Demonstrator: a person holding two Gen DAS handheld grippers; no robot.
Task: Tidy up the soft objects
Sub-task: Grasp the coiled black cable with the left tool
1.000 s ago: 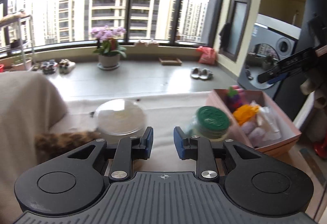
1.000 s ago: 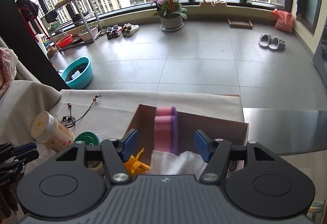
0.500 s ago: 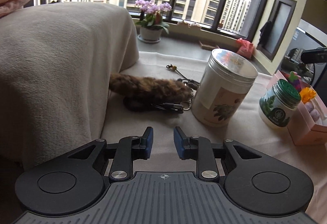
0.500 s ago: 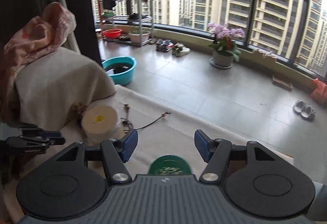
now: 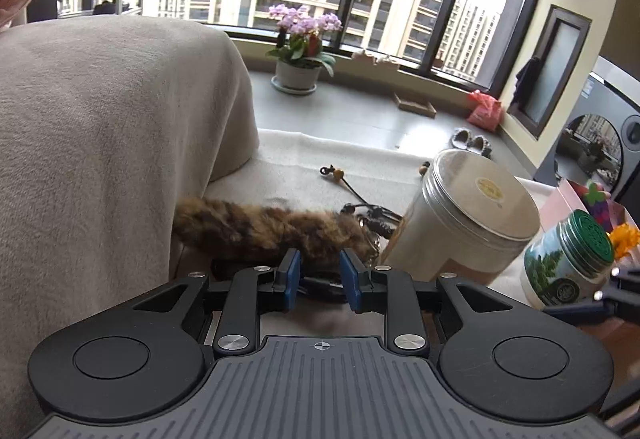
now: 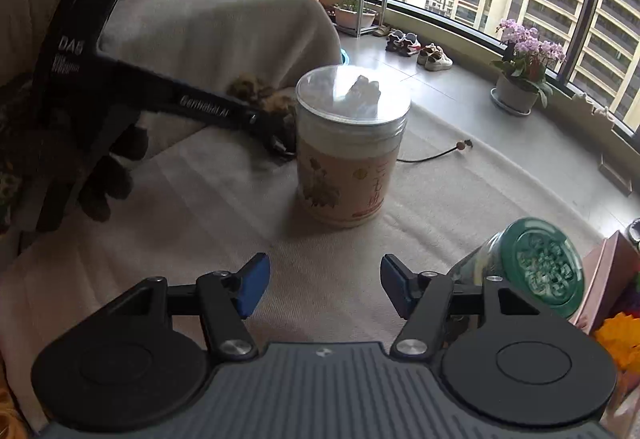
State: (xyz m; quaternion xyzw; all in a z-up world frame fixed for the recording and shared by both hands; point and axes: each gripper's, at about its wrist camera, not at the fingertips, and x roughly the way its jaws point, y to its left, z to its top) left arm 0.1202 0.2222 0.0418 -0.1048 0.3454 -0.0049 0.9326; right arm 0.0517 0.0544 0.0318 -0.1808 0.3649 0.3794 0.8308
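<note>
Cloth-covered tabletop: furry tail toy lies crosswise just ahead of the left gripper, jaws narrowly parted, empty (right gripper wide open, farther off).

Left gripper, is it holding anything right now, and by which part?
Nothing held yet: the left gripper has its fingers slightly apart, straddling the near edge of the brown furry tail-shaped toy near its right end. The right gripper is open and empty.

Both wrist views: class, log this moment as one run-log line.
left gripper: open, at furry tail | right gripper: open, empty, above cloth | tall jar: upright | box: part-filled
</note>
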